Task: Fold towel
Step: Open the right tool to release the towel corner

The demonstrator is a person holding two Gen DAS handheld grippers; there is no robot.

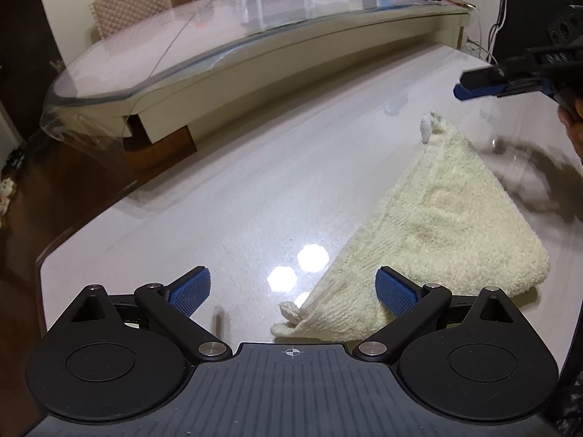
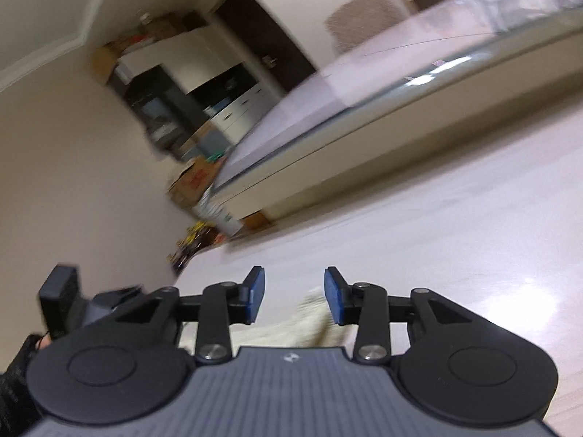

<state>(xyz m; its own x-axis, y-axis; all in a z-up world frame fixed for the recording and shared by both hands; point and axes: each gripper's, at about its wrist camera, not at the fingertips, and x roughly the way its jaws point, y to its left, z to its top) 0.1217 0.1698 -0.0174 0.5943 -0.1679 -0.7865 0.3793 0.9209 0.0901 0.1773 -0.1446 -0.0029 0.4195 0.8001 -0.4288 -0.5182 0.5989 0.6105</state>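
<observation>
A cream terry towel (image 1: pixel 430 229) lies folded in a rough triangle on the white glossy table (image 1: pixel 226 204). Its near corner lies just in front of my left gripper (image 1: pixel 291 291), which is open and empty, with the right pad over the towel's edge. My right gripper (image 2: pixel 293 295) is open and empty, raised and tilted above the table. It also shows in the left wrist view (image 1: pixel 484 83), above the towel's far corner. In the blurred right wrist view a bit of towel (image 2: pixel 313 313) shows below the pads.
A second, higher table with a clear cover (image 1: pixel 226 43) stands beyond the white one. A quilted chair (image 1: pixel 127 3) is behind it. Cables (image 1: pixel 499 25) hang at the far right. Boxes and clutter (image 2: pixel 193 182) lie on the floor by the wall.
</observation>
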